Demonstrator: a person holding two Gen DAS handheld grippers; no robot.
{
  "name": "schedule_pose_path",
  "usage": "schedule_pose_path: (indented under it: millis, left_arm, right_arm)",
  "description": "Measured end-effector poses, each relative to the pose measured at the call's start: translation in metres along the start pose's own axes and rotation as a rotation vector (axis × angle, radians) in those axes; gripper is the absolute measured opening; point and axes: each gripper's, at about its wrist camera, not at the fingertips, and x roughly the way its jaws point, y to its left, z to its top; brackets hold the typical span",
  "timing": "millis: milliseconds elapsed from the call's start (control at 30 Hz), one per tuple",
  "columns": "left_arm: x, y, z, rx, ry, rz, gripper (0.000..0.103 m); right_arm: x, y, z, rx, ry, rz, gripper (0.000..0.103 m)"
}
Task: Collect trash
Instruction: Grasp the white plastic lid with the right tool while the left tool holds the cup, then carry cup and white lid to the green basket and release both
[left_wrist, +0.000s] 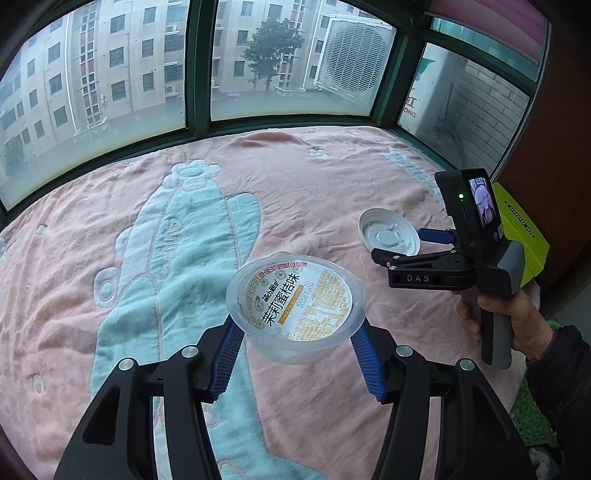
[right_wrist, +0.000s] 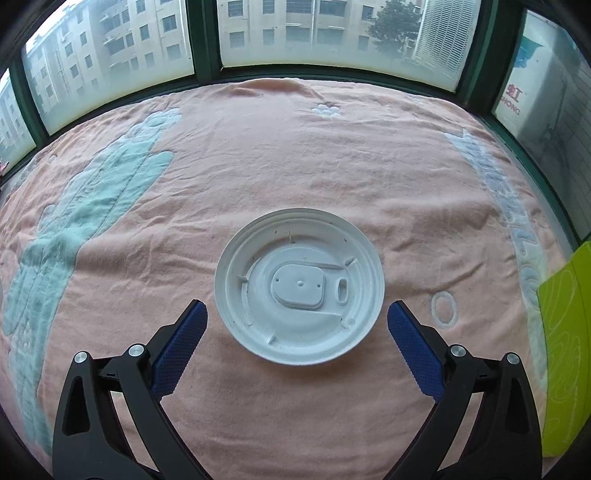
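My left gripper (left_wrist: 295, 328) is shut on a clear plastic cup (left_wrist: 295, 295) with a printed yellow-and-white seal on top, held tilted just above the pink blanket (left_wrist: 314, 177). A white round lid (right_wrist: 299, 284) lies upside down on the blanket. My right gripper (right_wrist: 297, 306) hovers over it, wide open, with one blue pad on each side of the lid and neither touching it. In the left wrist view the lid (left_wrist: 388, 230) lies right of the cup, with the right gripper (left_wrist: 400, 245) at it, held by a hand (left_wrist: 517, 317).
The pink blanket has a teal cactus pattern (right_wrist: 85, 206) and is bordered at the far side by green-framed windows (right_wrist: 207, 40). A yellow-green box (right_wrist: 565, 350) stands at the right edge. A green mesh basket (left_wrist: 532, 417) shows at the lower right.
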Motion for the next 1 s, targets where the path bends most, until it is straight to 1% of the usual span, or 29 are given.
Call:
schedule_pose_path:
  millis: [100,300,533,633,833,1000]
  left_arm:
    - [0.004,0.0,-0.001,-0.007,0.008,-0.007,0.055]
    - [0.011,-0.003,-0.003,-0.009,0.029,-0.01,0.055]
    - [0.014,-0.005,-0.005,-0.017,0.039,-0.009,0.055]
    - [0.013,-0.007,-0.005,-0.017,0.037,-0.008,0.055]
    - [0.002,-0.012,-0.006,-0.014,0.019,-0.014,0.055]
    - [-0.013,-0.021,-0.012,-0.005,-0.003,-0.013,0.055]
  right_arm:
    - [0.006,-0.001,0.003,-0.007,0.001,-0.006,0.097]
    - [0.014,-0.006,0.007,0.018,0.008,0.038,0.097]
    - [0.013,-0.004,0.008,0.017,0.001,0.024,0.094]
    - [0.003,-0.004,0.004,0.032,-0.004,0.028,0.093]
    - [-0.032,-0.005,-0.009,0.082,-0.023,0.052,0.093]
    - [-0.065,0.0,-0.027,0.098,-0.036,0.038,0.093]
